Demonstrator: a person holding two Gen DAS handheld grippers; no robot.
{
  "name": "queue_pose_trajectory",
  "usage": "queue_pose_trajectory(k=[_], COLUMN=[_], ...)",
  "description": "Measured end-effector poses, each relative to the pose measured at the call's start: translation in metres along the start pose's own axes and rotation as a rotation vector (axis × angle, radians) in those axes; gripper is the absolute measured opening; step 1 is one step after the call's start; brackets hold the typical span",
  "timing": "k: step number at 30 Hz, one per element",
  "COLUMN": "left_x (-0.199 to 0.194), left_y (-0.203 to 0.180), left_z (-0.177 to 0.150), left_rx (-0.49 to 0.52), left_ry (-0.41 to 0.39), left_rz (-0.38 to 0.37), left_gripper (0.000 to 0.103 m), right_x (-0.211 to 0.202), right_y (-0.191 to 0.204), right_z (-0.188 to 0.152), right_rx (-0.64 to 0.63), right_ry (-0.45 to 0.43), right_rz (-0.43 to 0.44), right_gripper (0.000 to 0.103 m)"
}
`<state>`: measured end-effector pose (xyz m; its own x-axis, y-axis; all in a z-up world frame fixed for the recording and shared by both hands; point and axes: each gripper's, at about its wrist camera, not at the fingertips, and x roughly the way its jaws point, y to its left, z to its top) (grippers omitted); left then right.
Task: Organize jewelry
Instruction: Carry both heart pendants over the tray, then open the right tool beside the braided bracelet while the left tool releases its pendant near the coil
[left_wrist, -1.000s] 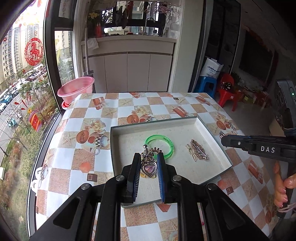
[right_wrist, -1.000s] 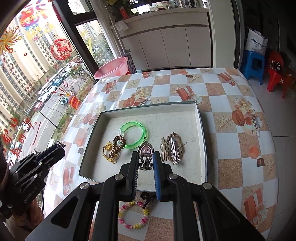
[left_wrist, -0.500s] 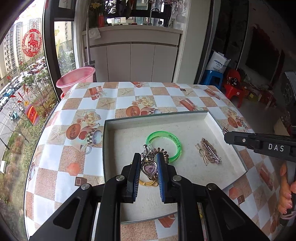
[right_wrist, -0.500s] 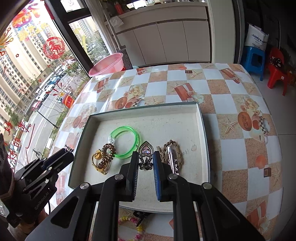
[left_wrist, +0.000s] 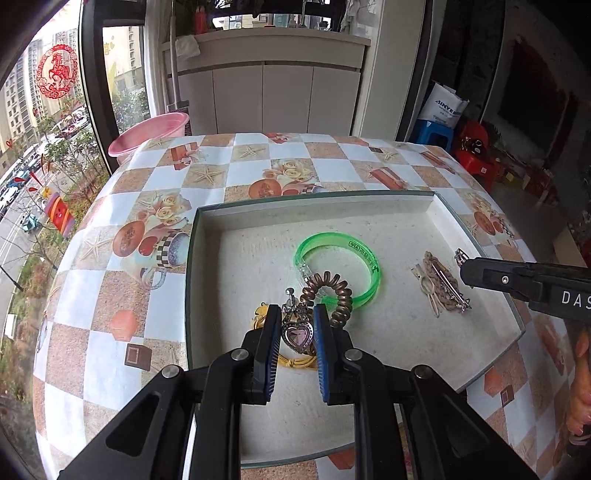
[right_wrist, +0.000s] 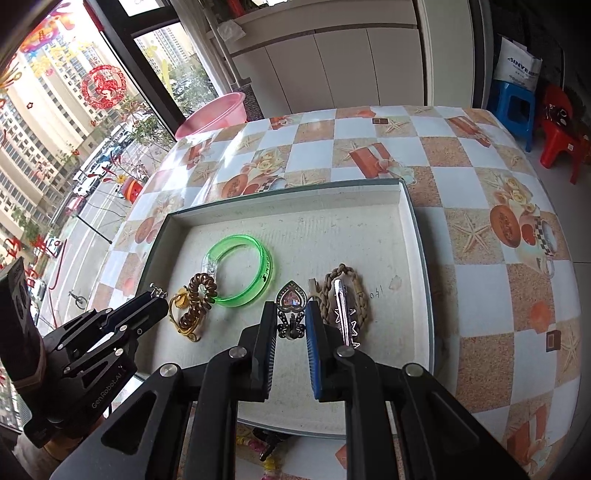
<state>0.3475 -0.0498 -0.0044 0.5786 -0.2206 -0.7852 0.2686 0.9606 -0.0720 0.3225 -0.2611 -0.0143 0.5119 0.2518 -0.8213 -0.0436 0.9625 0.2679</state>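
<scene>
Left wrist view: left tongs (left_wrist: 295, 328) clamped on a heart earring (left_wrist: 297, 334), pink stone facing the camera, long axis running up the frame away from the camera, heart at the near end and a silver stud end at the far end. The piece hangs over the near-left part of the shallow grey tray (left_wrist: 480, 240), which sits on the checked table (left_wrist: 147, 295). In the tray: a green bangle (left_wrist: 338, 269) lying flat; a brown coil hair tie (left_wrist: 328, 295) overlapping the bangle's near rim; a yellow ornament (left_wrist: 295, 362) partly hidden behind the tongs; a braided hair clip (left_wrist: 441, 286) to the right, long axis slanting toward the near right. The right tongs (left_wrist: 461, 260) enter from the right edge, tip above the clip; their state is not readable here. Right wrist view: right tongs (right_wrist: 291, 326) clamped on a second heart earring (right_wrist: 291, 304), long axis again up the frame, but heart at the far end, pointed tip away, dark filigree end between the pads. It hangs over the tray's near middle, between bangle and hair clip. The left tongs appear at lower left, tip beside the yellow ornament and coil tie. A beaded bracelet (right_wrist: 267, 458) lies on the table outside the tray's near wall, mostly hidden.
</scene>
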Motion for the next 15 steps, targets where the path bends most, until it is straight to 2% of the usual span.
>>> queue_pose_trajectory(k=[15], left_x=[0.021], left_y=[-0.02], left_z=[-0.011], left_rx=[0.091], left_ry=[0.051], left_rz=[0.059], left_gripper=[0.03], right_x=[0.033], right_y=[-0.016], right_z=[-0.017], right_rx=[0.034], right_ry=[0.071], right_rz=[-0.043], right_gripper=[0.017])
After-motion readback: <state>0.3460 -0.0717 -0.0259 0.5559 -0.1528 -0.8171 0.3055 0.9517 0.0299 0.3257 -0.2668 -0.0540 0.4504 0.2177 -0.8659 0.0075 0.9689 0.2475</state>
